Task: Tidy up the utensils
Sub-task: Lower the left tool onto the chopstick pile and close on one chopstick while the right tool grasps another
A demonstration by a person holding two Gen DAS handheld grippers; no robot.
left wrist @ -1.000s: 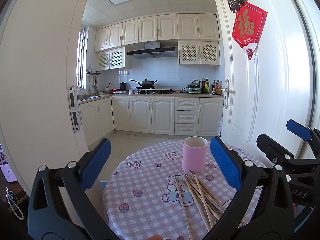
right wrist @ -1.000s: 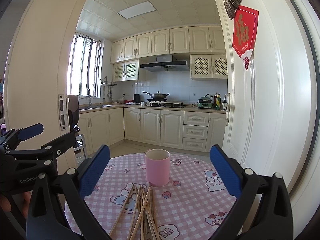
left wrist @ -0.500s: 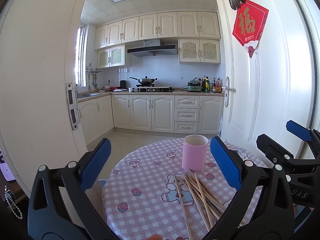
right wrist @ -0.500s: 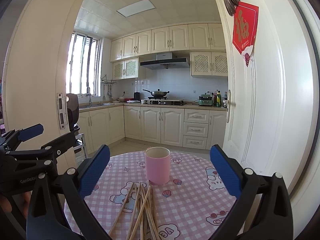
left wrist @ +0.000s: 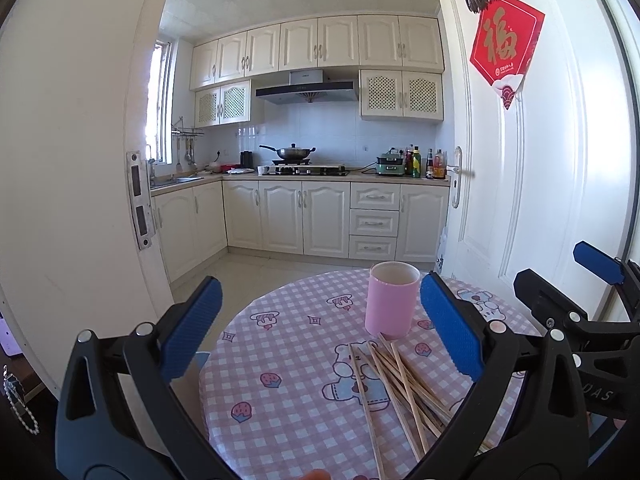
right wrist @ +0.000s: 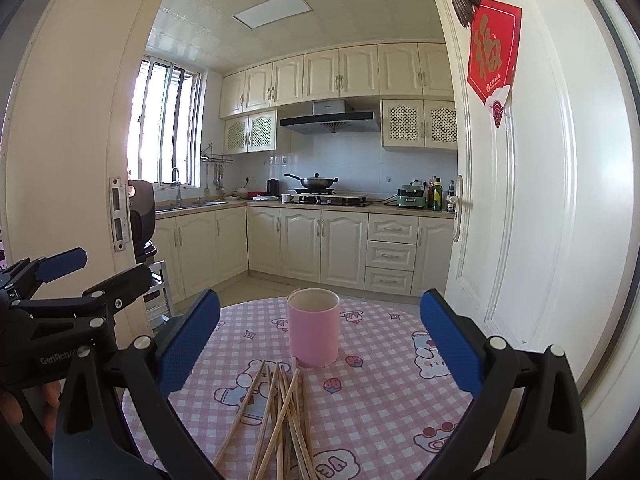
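Your left gripper [left wrist: 320, 328] and right gripper [right wrist: 320, 332] both gape wide, holding nothing; at lower centre, the chopsticks [right wrist: 280, 412] lie piled before the pink cup [right wrist: 313, 326].

- Pink cup [right wrist: 313, 327]: a plain cylinder standing upright with its mouth open, on the far part of the checked round table [right wrist: 384, 396].
- Wooden chopsticks [right wrist: 280, 412]: a loose, crossed pile lying flat on the table, just in front of the cup, far tips close to its base.
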